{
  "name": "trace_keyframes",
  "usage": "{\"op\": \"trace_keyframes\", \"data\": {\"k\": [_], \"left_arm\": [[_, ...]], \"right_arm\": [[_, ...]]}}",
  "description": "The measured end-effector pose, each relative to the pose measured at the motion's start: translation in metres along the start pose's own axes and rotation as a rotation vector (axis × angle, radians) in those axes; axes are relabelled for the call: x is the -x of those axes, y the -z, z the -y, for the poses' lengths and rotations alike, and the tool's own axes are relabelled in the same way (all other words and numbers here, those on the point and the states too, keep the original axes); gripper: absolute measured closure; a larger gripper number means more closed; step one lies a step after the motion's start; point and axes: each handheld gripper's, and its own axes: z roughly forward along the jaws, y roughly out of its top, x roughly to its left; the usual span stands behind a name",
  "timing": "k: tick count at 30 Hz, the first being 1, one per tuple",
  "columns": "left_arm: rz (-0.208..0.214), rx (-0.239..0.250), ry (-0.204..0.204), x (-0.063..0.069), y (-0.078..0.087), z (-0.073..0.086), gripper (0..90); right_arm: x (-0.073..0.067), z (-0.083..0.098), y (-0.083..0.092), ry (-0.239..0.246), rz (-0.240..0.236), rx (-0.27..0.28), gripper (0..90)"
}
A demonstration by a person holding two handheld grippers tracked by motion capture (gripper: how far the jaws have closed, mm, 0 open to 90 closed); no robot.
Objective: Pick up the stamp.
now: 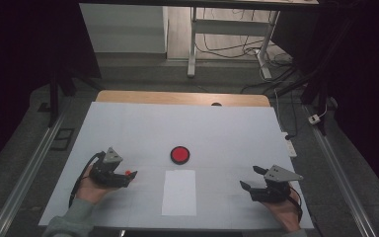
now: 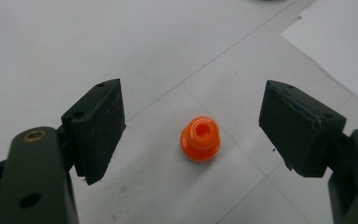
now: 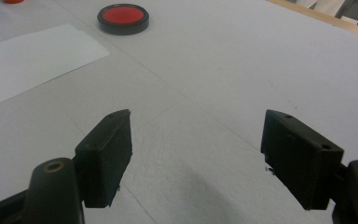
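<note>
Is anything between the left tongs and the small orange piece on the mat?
Nothing visible. The orange piece stands on the bare white mat between the open jaws of the left tongs, touching neither pad.

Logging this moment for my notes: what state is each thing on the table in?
Orange stopper: upright on the table, between the open jaws, untouched.
Left claw: open, straddling the stopper.
Right claw: open, nothing between its jaws.
Red disc: flat, untouched.
White sheet: flat, bare.

High view looks down on the table (image 1: pixel 128 128) – gripper views skim it closely.
</note>
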Motion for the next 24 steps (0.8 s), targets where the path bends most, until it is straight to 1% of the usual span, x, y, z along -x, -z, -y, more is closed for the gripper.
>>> {"op": "trace_keyframes", "data": {"k": [2,3,8,10,11,13,15,16,17,18,20,24], "left_arm": [[0.010,0.005,0.005,-0.002,0.000,0.004,23.9],[0.011,0.005,0.005,-0.002,0.000,0.006,24.5],[0.026,0.009,-0.002,-0.002,-0.003,0.010,30.8],[0.027,0.007,-0.011,-0.002,-0.004,0.011,32.7],[0.024,0.011,-0.011,-0.001,-0.004,0.011,34.0],[0.016,0.013,-0.016,0.000,-0.005,0.012,36.7],[0.013,0.013,-0.016,0.000,-0.006,0.013,37.5],[0.016,0.014,-0.013,0.000,-0.006,0.013,39.4],[0.017,0.011,-0.015,0.000,-0.007,0.013,39.4],[0.011,0.008,-0.018,0.001,-0.008,0.013,41.4],[0.010,0.005,-0.028,0.002,-0.009,0.013,42.4],[0.012,0.005,-0.040,0.004,-0.012,0.014,49.9]], "right_arm": [[0.000,0.000,-0.001,0.000,-0.007,0.002,24.3],[-0.001,0.000,-0.001,0.000,-0.004,-0.004,24.4],[0.000,0.001,-0.002,0.001,-0.007,-0.001,24.6],[0.001,0.001,-0.002,0.002,-0.007,-0.001,24.6],[0.001,0.001,-0.002,0.004,0.004,-0.005,24.6],[0.001,0.001,-0.003,0.000,-0.004,-0.002,24.7],[0.001,0.001,-0.003,0.001,-0.004,-0.002,24.7],[0.001,0.001,-0.003,0.003,-0.004,-0.004,24.8],[0.001,0.001,-0.003,0.003,-0.004,-0.004,24.8],[0.001,0.001,-0.003,0.000,-0.003,0.000,24.8],[0.001,0.001,-0.003,0.001,-0.002,-0.001,24.8],[0.001,0.001,-0.003,0.003,-0.006,-0.004,24.9]]}}
